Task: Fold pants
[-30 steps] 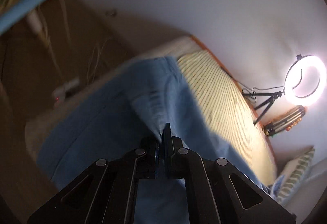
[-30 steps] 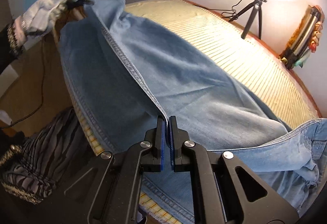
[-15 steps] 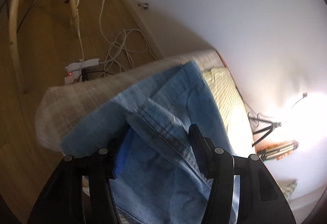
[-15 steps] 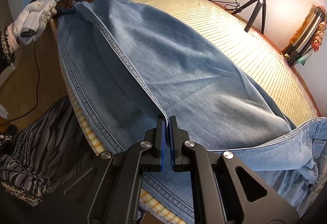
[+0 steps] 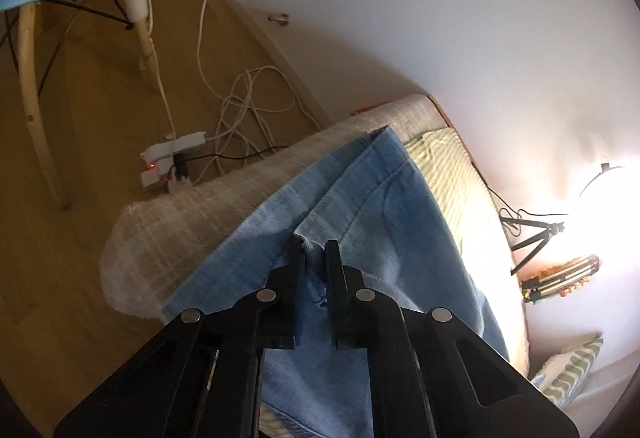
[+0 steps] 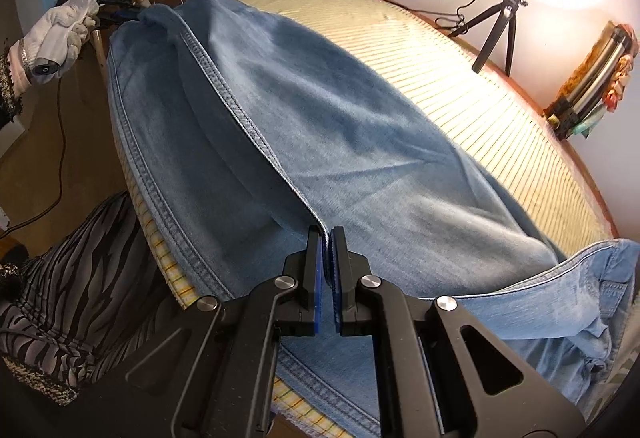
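One pair of pants (soft blue denim, thick stitched seams) lies lengthwise on the bed over a ribbed, striped mat. Two grippers hold it: the right gripper is clamped on a seam mid-leg, and the left gripper pinches the hem at the bed's corner.

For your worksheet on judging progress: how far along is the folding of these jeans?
Done: one leg of the jeans lies over the other along the mat. In hand: the left gripper pinches the hem end, the right gripper the seam mid-leg. Left: folding across the length; the waist end is bunched.
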The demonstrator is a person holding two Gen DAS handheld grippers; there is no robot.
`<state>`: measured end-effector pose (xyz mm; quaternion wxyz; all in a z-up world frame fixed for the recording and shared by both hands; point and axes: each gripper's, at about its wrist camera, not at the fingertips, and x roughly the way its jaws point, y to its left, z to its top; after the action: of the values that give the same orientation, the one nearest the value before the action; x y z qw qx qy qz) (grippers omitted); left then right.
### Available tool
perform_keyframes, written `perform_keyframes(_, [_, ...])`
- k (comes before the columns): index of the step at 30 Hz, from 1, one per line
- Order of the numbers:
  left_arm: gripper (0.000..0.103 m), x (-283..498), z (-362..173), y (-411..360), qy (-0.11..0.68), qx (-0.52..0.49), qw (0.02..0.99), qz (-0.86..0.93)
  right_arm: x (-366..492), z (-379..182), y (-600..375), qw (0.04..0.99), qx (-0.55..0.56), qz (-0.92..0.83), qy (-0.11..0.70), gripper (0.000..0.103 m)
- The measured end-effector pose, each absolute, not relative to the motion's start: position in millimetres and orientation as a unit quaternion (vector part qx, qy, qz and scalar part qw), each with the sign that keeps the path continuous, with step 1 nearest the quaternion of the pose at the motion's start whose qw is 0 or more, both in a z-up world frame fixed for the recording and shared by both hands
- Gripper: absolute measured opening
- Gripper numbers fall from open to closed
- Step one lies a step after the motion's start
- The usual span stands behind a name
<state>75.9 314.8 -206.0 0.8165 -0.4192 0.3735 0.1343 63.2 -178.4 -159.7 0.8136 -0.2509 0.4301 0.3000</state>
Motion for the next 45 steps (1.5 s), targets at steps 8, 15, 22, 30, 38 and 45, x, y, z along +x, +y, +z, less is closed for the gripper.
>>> perform_keyframes(8, [0.006, 76.1, -181.3, 324.8, 0.369, -0.382, 0.837, 0.132, 50.2, -131.8, -169.6, 0.828, -0.269, 0.297, 0.392, 0.005])
perform_keyframes(15, [0.006, 64.8, -190.3, 324.5, 0.396, -0.360, 0.832, 0.145, 35.2, -152.9, -162.4, 0.802, -0.300, 0.313, 0.412, 0.005])
perform_keyframes(22, [0.006, 62.1, -166.6, 326.7, 0.403, -0.336, 0.839, 0.143, 34.5, -134.0, -167.3, 0.816, -0.267, 0.316, 0.403, 0.005])
perform_keyframes(30, [0.006, 57.5, -187.0, 323.8, 0.436, -0.311, 0.829, 0.163, 16.2, -164.8, -157.8, 0.793, -0.299, 0.321, 0.422, 0.005])
perform_keyframes(38, [0.010, 54.5, -190.3, 325.7, 0.445, -0.308, 0.824, 0.169, 19.2, -163.3, -160.5, 0.788, -0.296, 0.325, 0.431, 0.005])
perform_keyframes(45, [0.019, 48.1, -177.0, 321.9, 0.448, -0.271, 0.829, 0.199, 21.9, -164.3, -170.1, 0.799, -0.238, 0.317, 0.453, 0.012])
